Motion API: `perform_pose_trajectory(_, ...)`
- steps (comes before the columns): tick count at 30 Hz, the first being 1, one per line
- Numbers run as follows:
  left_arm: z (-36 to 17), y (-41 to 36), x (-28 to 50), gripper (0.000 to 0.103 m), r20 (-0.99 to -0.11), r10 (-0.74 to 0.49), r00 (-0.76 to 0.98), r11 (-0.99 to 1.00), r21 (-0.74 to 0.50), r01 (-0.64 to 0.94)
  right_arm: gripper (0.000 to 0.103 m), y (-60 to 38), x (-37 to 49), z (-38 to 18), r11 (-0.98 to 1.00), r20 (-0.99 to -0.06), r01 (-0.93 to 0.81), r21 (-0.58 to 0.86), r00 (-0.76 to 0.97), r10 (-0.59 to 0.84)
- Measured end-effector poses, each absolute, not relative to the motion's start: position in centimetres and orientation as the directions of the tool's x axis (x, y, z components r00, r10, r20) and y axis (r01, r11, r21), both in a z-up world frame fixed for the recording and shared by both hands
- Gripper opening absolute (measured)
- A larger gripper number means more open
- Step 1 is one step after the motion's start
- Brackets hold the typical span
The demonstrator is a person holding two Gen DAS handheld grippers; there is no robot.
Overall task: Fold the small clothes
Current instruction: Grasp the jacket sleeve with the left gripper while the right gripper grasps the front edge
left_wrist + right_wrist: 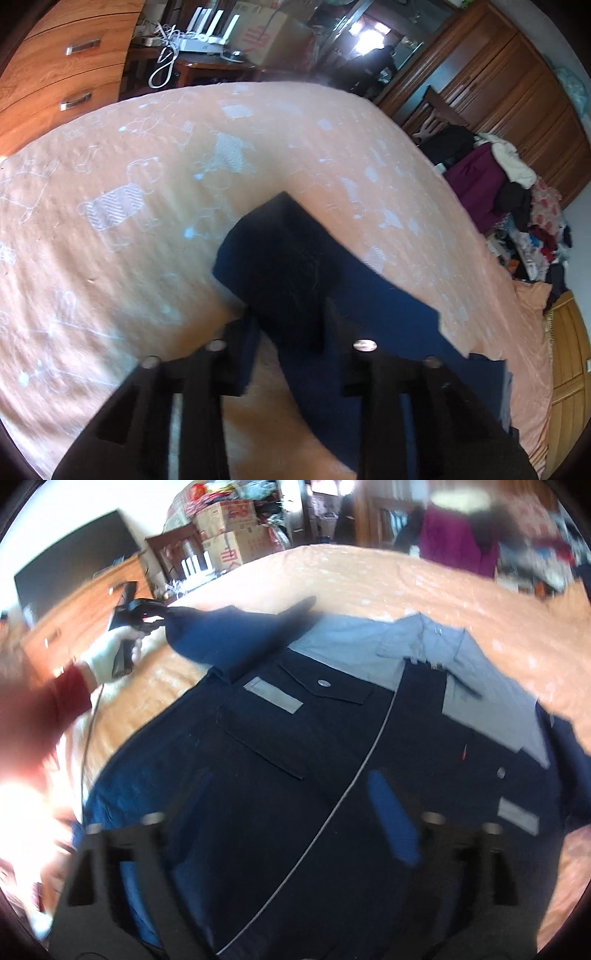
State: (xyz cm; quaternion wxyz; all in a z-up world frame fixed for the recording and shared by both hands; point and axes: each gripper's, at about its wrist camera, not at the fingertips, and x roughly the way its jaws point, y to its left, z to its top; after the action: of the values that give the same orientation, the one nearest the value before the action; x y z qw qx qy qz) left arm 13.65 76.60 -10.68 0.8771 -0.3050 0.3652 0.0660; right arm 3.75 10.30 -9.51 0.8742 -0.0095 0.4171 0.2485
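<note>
A navy work jacket (pixel 303 775) with a grey yoke and collar (pixel 424 646) lies front-up on a peach bedsheet (pixel 369 576). My left gripper (pixel 290 350) is shut on the cuff of its left sleeve (pixel 280 266), holding it lifted off the bed. In the right wrist view a white-gloved hand holds that left gripper (pixel 146 614) at the end of the stretched sleeve (pixel 221 635). My right gripper (pixel 291 849) hovers over the jacket's lower front, jaws wide apart, nothing between them. The image is blurred.
A wooden chest of drawers (pixel 62 74) stands past the bed's far left edge. A heap of clothes (pixel 517 206) lies at the bed's right, before a wooden wardrobe (pixel 498 74). Cardboard boxes (pixel 229 528) stack behind. Peach sheet (pixel 129 221) spreads left of the sleeve.
</note>
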Motion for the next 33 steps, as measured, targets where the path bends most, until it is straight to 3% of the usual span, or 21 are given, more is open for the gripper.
perform_pose_trajectory(2, -7.3, 72.8, 13.2, 0.016, -0.608, -0.181, 0.773, 0.832, -0.514, -0.21, 0.055, 8.5, 4.5, -9.9, 0.876, -0.729, -0.404, 0.264, 0.512, 0.455)
perform_pose_trajectory(6, 0.2, 60.0, 13.1, 0.015, -0.439, -0.426, 0.791, 0.824, -0.549, 0.139, 0.055, 3.9, 5.4, -10.0, 0.885, -0.703, -0.302, 0.355, 0.538, 0.466)
perform_pose_trajectory(10, 5.6, 44.5, 12.3, 0.015, -0.293, -0.71, 0.64, 0.67, -0.56, 0.487, 0.056, -1.9, 4.8, -9.2, 0.902, -0.673, -0.197, 0.385, 0.609, 0.42)
perform_pose_trajectory(13, 4.9, 34.9, 11.9, 0.029, -0.271, -0.852, 0.447, 0.51, -0.618, 0.598, 0.057, -5.8, 4.3, -9.4, 0.898, -0.667, -0.131, 0.42, 0.626, 0.403)
perform_pose_trajectory(15, 3.4, 31.0, 11.2, 0.029, -0.315, -0.877, 0.362, 0.478, -0.632, 0.609, 0.058, -7.4, 4.3, -9.9, 0.888, -0.667, -0.109, 0.448, 0.62, 0.413)
perform_pose_trajectory(18, 2.2, 32.1, 9.2, 0.033, -0.327, -0.866, 0.377, 0.497, -0.638, 0.588, 0.059, -8.3, 5.7, -10.5, 0.855, -0.653, -0.13, 0.501, 0.592, 0.473)
perform_pose_trajectory(21, 1.0, 39.6, 7.7, 0.044, -0.341, -0.766, 0.545, 0.616, -0.634, 0.468, 0.059, -6.3, 8.6, -10.3, 0.798, -0.607, -0.213, 0.563, 0.548, 0.575)
perform_pose_trajectory(27, -4.4, 55.6, 5.6, 0.045, -0.503, -0.408, 0.762, 0.812, -0.581, 0.051, 0.059, 4.6, 18.7, -10.4, 0.572, -0.481, -0.366, 0.734, 0.315, 0.818)
perform_pose_trajectory(30, -7.9, 60.7, 4.8, 0.045, -0.541, -0.344, 0.768, 0.787, -0.612, -0.078, 0.065, 10.4, 23.8, -12.1, 0.537, -0.485, -0.337, 0.774, 0.23, 0.844)
perform_pose_trajectory(31, -8.8, 61.4, 4.7, 0.045, -0.543, -0.343, 0.767, 0.772, -0.627, -0.098, 0.072, 11.3, 24.9, -12.5, 0.54, -0.491, -0.325, 0.776, 0.225, 0.841)
perform_pose_trajectory(33, -11.1, 62.8, 4.5, 0.045, -0.537, -0.361, 0.763, 0.725, -0.676, -0.133, 0.073, 13.6, 28.0, -14.0, 0.518, -0.483, -0.267, 0.812, 0.19, 0.855)
